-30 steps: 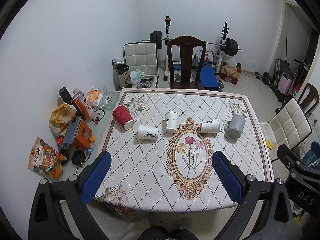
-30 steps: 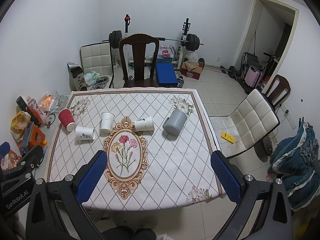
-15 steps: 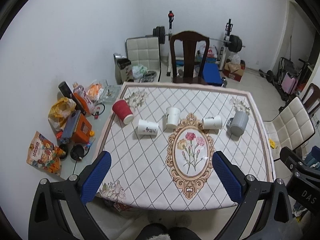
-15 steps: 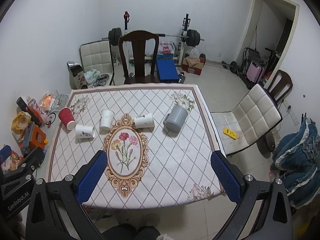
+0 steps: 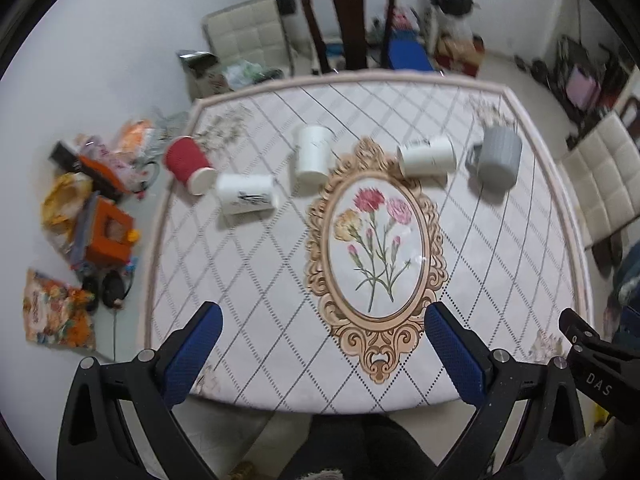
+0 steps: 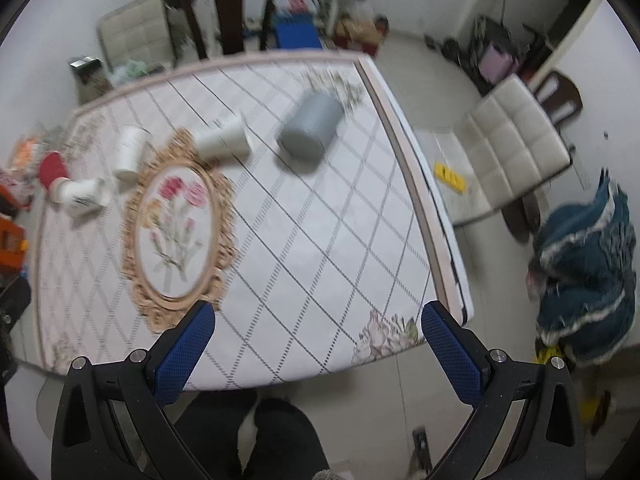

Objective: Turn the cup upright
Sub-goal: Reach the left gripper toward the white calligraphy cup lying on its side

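Five cups toppled across upper table (image 5: 500,248); grey mug (image 6: 310,130) upper centre. Left gripper (image 5: 322,354), right gripper (image 6: 318,346) both spread wide, empty, well short.

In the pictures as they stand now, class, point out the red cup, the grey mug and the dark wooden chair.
red cup (image 5: 185,159), left wrist view, on its ribbed side.
grey mug (image 6: 311,129), right wrist view, on its side wall.
dark wooden chair (image 5: 347,20), left wrist view, on its back splat.
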